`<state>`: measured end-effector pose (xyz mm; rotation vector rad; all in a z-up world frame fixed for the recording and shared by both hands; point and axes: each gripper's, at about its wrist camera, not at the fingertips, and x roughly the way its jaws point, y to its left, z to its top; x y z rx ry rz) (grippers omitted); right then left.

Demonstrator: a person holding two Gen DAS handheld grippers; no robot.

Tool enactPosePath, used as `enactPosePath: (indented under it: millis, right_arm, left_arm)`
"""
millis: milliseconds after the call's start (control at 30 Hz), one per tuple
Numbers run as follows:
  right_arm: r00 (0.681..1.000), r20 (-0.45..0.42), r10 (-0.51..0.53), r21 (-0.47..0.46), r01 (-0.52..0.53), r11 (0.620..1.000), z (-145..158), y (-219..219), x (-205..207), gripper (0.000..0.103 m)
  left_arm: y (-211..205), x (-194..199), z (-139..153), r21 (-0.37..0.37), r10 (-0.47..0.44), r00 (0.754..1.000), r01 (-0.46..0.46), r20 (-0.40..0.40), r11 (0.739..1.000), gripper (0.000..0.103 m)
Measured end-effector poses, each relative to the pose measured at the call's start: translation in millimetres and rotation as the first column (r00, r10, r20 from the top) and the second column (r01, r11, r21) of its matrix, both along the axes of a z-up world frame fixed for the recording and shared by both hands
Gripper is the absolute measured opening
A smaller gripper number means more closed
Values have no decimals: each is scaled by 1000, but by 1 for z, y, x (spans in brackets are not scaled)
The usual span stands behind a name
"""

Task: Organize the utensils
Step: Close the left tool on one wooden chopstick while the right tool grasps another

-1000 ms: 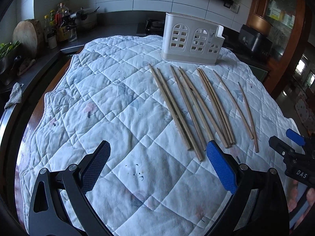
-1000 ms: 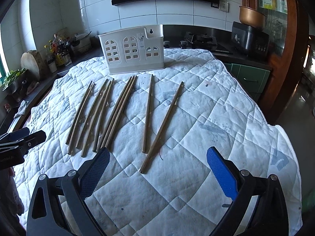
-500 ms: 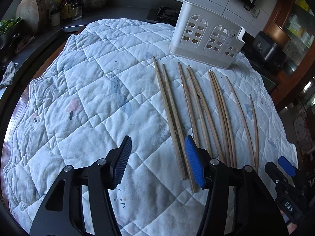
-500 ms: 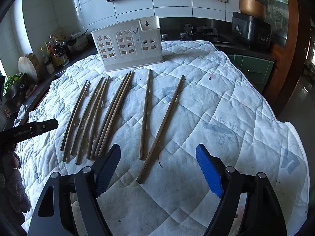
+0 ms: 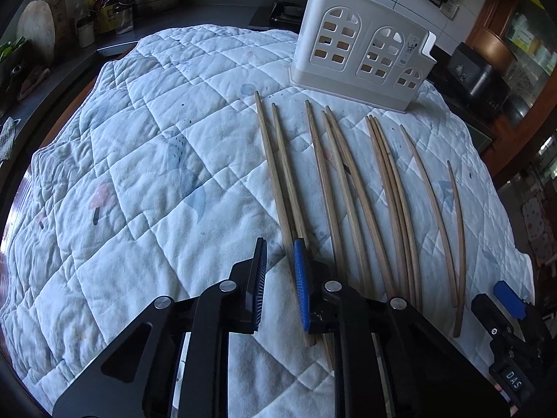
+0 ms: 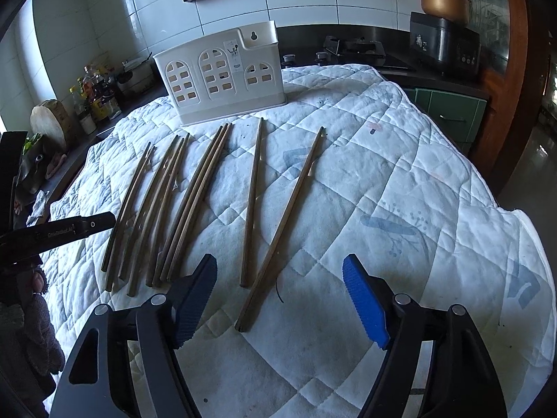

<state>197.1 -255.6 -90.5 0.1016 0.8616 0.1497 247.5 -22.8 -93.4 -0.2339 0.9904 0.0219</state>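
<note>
Quilted white cloth (image 5: pixel 146 174) covers the kitchen table, with brown wooden chopsticks (image 5: pixel 334 188) laid in a row before a white plastic utensil holder with arched cut-outs (image 5: pixel 362 55). Left gripper (image 5: pixel 280 261) has just been closing to a narrow gap at the leftmost chopstick's near end; no stick is clearly between its pads. Right gripper (image 6: pixel 278 285), fairly wide and just narrowing, straddles the near ends of the two rightmost chopsticks (image 6: pixel 278 233), gripping nothing.

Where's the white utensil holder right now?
The white utensil holder stands upright at the far edge of the quilt, just beyond the far tips of the chopsticks, centre-left in the right wrist view.
</note>
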Motion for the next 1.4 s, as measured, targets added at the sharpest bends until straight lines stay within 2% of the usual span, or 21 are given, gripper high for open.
enactPosePath:
  millis: [433,533,600,667,733,1033,1100,1400]
  right_arm:
    - [1000,-9,-2,8,2,1000,-3,0,3,70]
    - [1000,-14,-4,7,4,1000,-4,0,5,70]
    - [1000,-19,-4,11,4,1000,-5,0,5,67]
    - [1000,-26,1,13,-1,1000,-6,1,6,61]
    - [999,-35,3,18,-2,1000,-8,0,7,58]
    - [999,-47,-16,41,18,999,-9,-2,14,40]
    - [998,-51,-23,36,25,999,-10,1,17,33]
    - [996,-77,-34,-10,33,999,-16,10,33,18]
  left_arm:
    - [0,7,-9,-35,-5,999,4,-37,999,14]
    - [-1,7,-10,-19,2,999,-2,-43,1000,14]
    - [-7,8,-11,32,-4,999,6,-44,999,14]
    - [-13,9,-11,81,-10,999,13,-38,997,14]
    - [-13,8,-11,105,-2,999,5,-35,994,8]
    - [-4,5,-9,79,-10,999,13,-33,997,6]
    - [-5,5,-10,73,-21,999,23,-34,997,7]
    - [-3,1,-11,46,-44,999,45,-26,998,8]
